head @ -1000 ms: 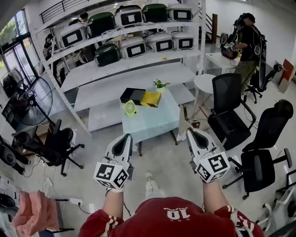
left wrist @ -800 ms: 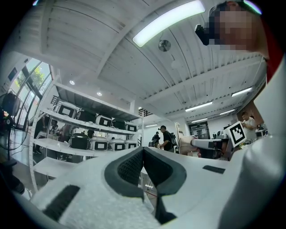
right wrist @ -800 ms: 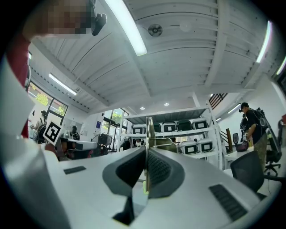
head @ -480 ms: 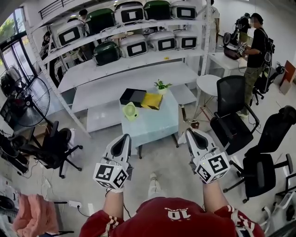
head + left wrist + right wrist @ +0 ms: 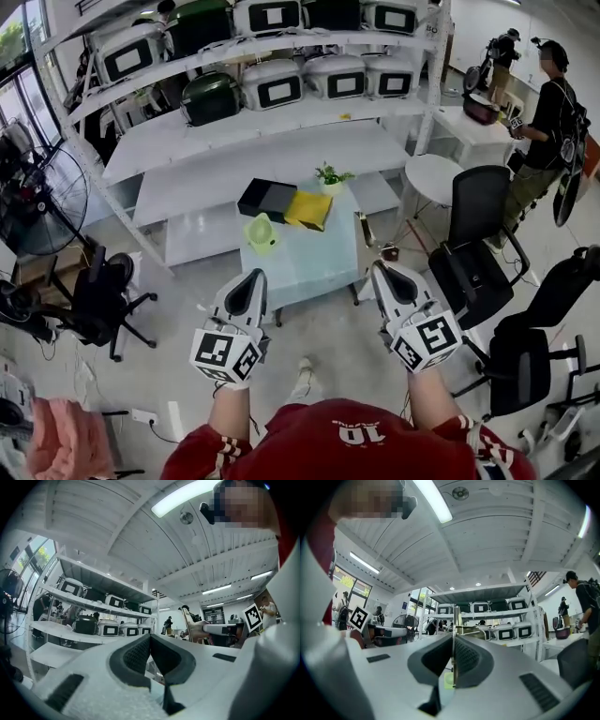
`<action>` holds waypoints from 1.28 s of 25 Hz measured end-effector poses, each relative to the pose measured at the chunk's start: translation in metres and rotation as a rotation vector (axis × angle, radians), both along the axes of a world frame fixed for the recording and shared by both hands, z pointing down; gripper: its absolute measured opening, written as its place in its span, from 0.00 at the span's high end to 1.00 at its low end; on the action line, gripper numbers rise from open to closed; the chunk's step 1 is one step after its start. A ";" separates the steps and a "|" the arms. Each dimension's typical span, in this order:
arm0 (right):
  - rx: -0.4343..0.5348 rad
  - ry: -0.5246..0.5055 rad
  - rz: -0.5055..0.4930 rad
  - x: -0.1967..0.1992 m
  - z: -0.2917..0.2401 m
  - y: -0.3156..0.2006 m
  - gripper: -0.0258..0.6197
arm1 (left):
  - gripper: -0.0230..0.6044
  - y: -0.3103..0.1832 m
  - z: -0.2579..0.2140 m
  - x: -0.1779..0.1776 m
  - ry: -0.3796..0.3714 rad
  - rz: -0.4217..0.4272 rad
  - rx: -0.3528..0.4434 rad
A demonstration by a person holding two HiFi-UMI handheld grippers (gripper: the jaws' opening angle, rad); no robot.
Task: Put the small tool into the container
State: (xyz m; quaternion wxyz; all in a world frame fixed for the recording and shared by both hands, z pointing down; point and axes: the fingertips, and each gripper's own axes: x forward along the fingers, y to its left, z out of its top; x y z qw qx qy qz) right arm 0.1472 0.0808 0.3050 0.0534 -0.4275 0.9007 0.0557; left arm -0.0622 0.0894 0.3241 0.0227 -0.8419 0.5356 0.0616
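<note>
The small tool [image 5: 364, 228], a thin metal strip, juts from the right gripper [image 5: 380, 270], pinched between its closed jaws; only the right gripper view shows that pinch; the left gripper [image 5: 255, 277] is closed on nothing; the head view alone shows the table [image 5: 309, 258] and black box [image 5: 265, 198] ahead, well apart.

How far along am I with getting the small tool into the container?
Done: the small tool is clamped in the right gripper. In hand: both grippers are held short of the table, the left gripper shut and empty. Left: reach the table, where the black box may be the container, and drop the tool in.
</note>
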 end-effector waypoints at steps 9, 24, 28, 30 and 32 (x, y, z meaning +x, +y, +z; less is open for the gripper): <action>0.005 0.035 -0.019 -0.029 -0.019 -0.068 0.95 | 0.97 -0.075 -0.008 -0.026 0.039 0.006 -0.016; -0.044 0.040 -0.080 -0.099 -0.028 -0.188 0.95 | 0.97 -0.197 -0.019 -0.079 0.040 0.019 -0.007; -0.053 0.019 -0.097 -0.118 -0.026 -0.216 0.95 | 0.97 -0.221 -0.019 -0.094 0.031 0.021 -0.006; -0.067 0.002 -0.107 -0.127 -0.023 -0.228 0.95 | 0.97 -0.232 -0.016 -0.103 0.029 0.021 -0.011; -0.081 -0.007 -0.119 -0.134 -0.017 -0.236 0.95 | 0.97 -0.241 -0.010 -0.108 0.034 0.023 -0.021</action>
